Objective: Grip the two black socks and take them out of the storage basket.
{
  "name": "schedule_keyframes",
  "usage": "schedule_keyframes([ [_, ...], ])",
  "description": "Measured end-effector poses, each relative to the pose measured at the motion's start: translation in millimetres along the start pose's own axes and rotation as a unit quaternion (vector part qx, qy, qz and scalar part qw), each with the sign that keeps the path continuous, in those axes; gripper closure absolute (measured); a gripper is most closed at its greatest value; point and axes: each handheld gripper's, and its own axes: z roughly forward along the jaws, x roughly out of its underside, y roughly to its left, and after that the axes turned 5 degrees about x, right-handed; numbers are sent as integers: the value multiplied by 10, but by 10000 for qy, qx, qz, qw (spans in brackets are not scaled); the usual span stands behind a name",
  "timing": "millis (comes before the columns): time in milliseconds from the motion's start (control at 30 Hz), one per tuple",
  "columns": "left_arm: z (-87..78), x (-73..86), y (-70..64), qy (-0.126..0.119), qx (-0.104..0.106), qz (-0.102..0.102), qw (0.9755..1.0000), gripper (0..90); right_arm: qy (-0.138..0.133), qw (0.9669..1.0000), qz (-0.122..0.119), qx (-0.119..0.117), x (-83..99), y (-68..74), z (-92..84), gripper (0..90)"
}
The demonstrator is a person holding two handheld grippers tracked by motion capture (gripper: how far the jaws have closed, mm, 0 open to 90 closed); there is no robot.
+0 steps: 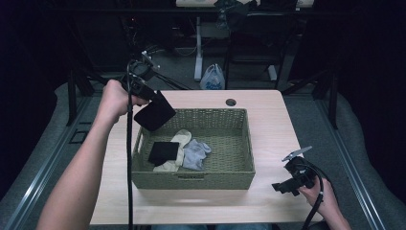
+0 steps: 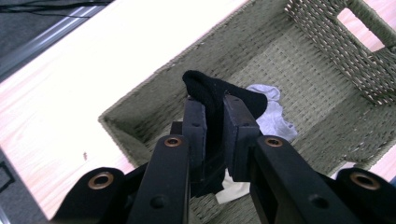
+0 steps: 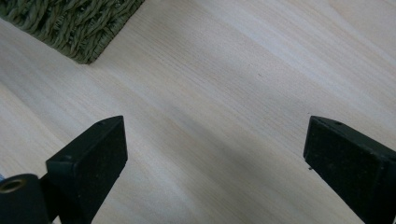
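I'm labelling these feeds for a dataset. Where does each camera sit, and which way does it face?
High view: above the near side, looking forward and down on the table; both forearms show.
Left gripper view: on the left gripper, looking down into the basket; jaws clamp a black sock.
Right gripper view: on the right gripper, facing bare tabletop; jaws apart.
All three share the basket.

Black hand-held gripper [image 2: 214, 116], brass-ringed screw holes, trailing black cable, bare forearms

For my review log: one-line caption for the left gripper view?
Left gripper clamps a black sock above the woven basket holding a grey sock.
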Motion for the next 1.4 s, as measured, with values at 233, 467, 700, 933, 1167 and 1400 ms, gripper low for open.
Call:
schedule_keyframes([
  [233,-189,31,65,-88,-104,-45,9999,809,-3,10000,3,-6,-2,1,3,57],
  [467,-376,165,176,-159,-296,-176,9993,809,-25,10000,-8,-5,0,0,9,57],
  [700,-488,293,295,-188,-419,-324,9984,809,4,10000,-41,-7,-4,-1,8,57],
  [933,-601,458,422,-229,-527,-517,9970,809,13,10000,-42,-14,-4,-3,9,57],
  [1167,-652,668,558,-167,-664,-732,9950,808,9,10000,-45,-8,-5,-2,9,57],
  [1400,-614,808,632,-85,-690,-852,9939,808,2,9999,-6,107,-5,10,8,58],
])
